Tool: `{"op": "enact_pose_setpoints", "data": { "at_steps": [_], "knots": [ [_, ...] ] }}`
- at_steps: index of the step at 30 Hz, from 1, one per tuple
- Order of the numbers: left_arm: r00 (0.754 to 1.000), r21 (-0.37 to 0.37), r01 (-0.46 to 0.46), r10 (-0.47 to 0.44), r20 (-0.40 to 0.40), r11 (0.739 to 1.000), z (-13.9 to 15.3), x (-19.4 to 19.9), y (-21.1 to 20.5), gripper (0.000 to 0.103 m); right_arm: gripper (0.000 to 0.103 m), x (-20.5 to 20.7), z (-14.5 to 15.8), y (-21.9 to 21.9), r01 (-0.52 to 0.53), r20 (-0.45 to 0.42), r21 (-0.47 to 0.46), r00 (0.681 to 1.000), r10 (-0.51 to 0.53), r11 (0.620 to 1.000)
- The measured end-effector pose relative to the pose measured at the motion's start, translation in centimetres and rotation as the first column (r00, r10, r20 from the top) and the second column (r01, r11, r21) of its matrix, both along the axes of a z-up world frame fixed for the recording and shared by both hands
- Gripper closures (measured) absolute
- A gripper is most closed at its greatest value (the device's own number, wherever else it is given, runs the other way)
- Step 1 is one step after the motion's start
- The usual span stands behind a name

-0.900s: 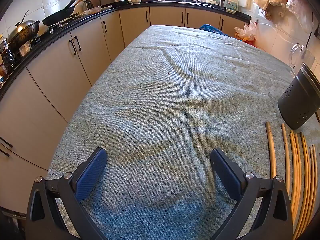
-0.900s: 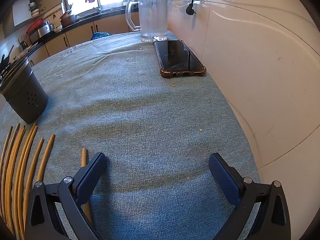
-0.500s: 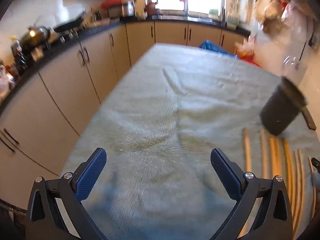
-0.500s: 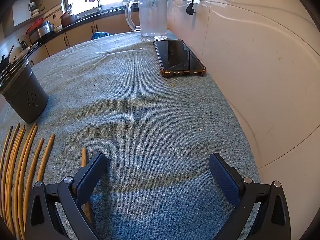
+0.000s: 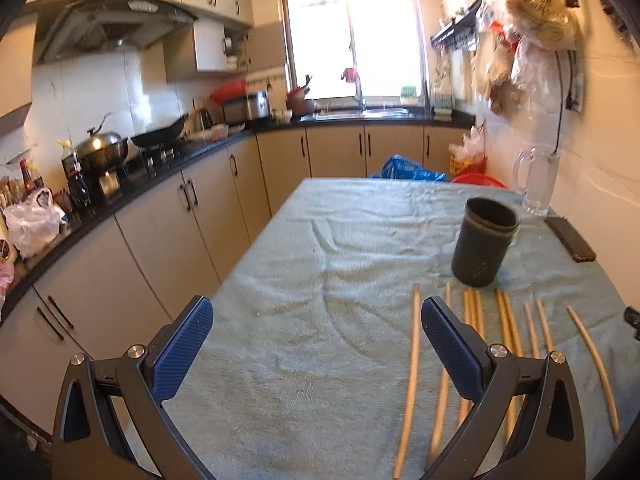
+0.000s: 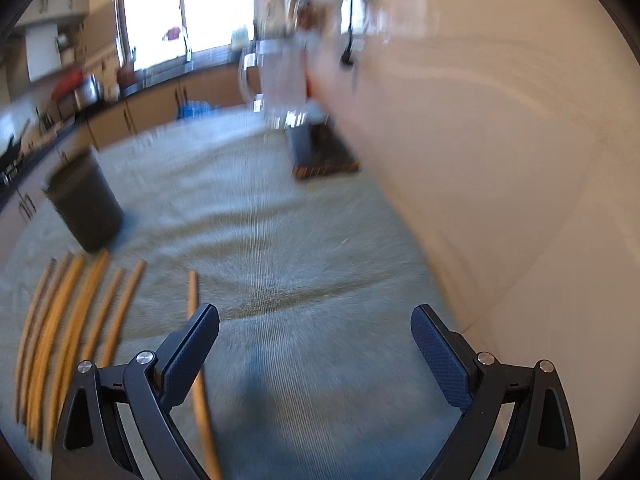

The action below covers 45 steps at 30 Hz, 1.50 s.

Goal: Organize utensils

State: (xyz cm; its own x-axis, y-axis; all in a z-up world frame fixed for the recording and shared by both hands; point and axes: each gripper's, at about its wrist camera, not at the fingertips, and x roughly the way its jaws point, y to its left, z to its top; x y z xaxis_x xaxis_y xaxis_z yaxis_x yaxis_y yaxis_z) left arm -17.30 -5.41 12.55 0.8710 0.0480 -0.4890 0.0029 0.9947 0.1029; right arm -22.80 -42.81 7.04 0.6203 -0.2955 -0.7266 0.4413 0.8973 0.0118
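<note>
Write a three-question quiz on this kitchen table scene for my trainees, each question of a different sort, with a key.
1. True or false: the left gripper is shut on one of the chopsticks.
2. Multiple choice: the dark holder stands A) on its side among the chopsticks, B) upright beyond their far ends, C) on the phone.
3. Fill in: the chopsticks lie side by side on the ____ cloth that covers the table.

Key
1. False: both the left gripper and the right gripper are open and hold nothing.
2. B.
3. Pale blue-green.
</note>
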Motion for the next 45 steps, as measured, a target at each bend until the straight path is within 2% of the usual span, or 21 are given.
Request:
{"op": "enact_pose_setpoints", "data": {
  "at_steps": [5, 10, 12, 18, 29, 39, 42, 45],
  "knots": [
    [0.999, -0.016, 0.044, -0.044, -0.006, 0.999, 0.5, -1.4, -0.8, 0.000, 0.004, -5.1, 4.4, 3.7, 0.056, 0.188, -0.087, 0.981, -0.039, 0.995],
    [0.998, -0.032, 0.061, -0.062, -0.024, 0.998, 0.7, -2.8, -1.3, 0.000, 0.004, -7.2, 5.7, 6.1, 0.050, 0.254, -0.021, 0.966, -0.043, 0.999],
    [0.997, -0.026, 0.072, -0.073, -0.032, 0.997, 0.7, -3.4, -1.6, 0.000, 0.004, -7.3, 6.1, 7.2, 0.018, 0.252, -0.012, 0.968, -0.014, 1.000],
    [0.996, -0.012, 0.087, -0.087, -0.026, 0.996, 0.9, -4.9, -1.2, 0.000, 0.004, -8.1, 6.3, 9.5, -0.033, 0.242, -0.080, 0.969, 0.052, 0.996],
    [0.995, -0.017, 0.095, -0.095, -0.026, 0.995, 1.2, -5.5, -1.5, 0.000, 0.004, -9.1, 6.2, 9.6, -0.034, 0.225, -0.059, 0.973, 0.046, 0.998],
    [0.993, -0.038, 0.083, -0.085, -0.079, 0.996, 0.1, -3.7, -0.9, 0.000, 0.004, -7.9, 4.5, 9.4, -0.046, 0.158, -0.036, 0.986, 0.051, 0.998],
    [0.996, -0.038, 0.065, -0.067, -0.065, 0.997, -0.1, -3.2, -0.6, 0.000, 0.004, -7.5, 3.8, 8.7, -0.042, 0.141, -0.028, 0.989, 0.046, 0.999],
    [0.999, -0.043, 0.041, -0.042, -0.008, 0.998, -0.1, -3.0, -0.5, 0.000, 0.004, -7.0, 3.2, 7.9, -0.039, 0.126, -0.038, 0.991, 0.044, 0.999]
  ]
}}
